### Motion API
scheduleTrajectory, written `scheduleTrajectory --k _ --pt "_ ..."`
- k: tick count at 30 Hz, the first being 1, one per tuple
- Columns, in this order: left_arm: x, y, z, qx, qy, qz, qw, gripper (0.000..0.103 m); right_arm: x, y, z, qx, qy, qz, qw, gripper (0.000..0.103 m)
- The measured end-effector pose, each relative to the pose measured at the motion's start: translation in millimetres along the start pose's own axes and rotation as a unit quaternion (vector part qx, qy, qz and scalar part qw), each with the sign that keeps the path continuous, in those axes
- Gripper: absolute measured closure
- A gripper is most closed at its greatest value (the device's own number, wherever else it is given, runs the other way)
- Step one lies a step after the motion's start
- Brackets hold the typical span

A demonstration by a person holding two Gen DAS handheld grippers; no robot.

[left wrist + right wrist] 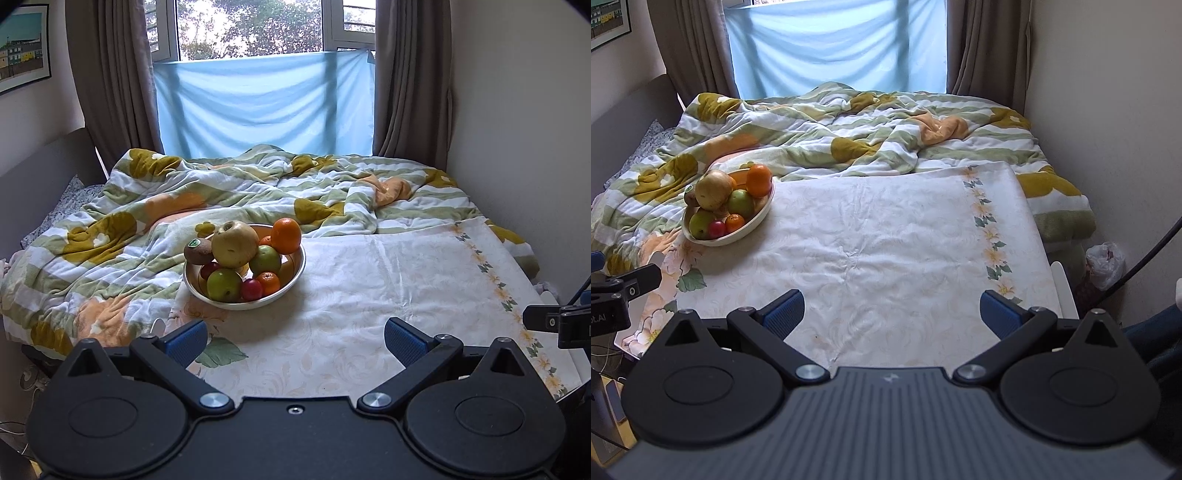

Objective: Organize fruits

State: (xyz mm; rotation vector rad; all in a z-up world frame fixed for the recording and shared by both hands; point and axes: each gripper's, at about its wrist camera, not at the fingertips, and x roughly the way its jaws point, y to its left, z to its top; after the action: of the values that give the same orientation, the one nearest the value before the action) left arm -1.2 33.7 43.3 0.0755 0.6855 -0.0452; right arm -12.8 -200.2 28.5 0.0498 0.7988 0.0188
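A white bowl [291,282] heaped with fruit stands on the floral tablecloth [388,295]. In it lie a large yellow apple [234,243], a kiwi [197,253], an orange [286,235], two green apples [223,284], a small tangerine [269,282] and a red fruit [252,289]. My left gripper [295,341] is open and empty, well short of the bowl. My right gripper [892,314] is open and empty over the cloth, with the bowl [753,223] far to its left.
A rumpled green and yellow duvet [240,192] lies behind the table on the bed. Brown curtains and a blue sheet [264,107] cover the window. A wall runs along the right. A plastic bag [1106,264] sits on the floor at right.
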Motion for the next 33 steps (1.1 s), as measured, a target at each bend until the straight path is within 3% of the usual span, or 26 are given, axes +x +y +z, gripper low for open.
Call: scheduleTrajectory --k 33 --pt "7.0 8.9 2.4 0.0 -0.001 0.007 1.0 0.0 1.9 3.3 2.7 -0.001 0.002 -0.002 1.0 0.0"
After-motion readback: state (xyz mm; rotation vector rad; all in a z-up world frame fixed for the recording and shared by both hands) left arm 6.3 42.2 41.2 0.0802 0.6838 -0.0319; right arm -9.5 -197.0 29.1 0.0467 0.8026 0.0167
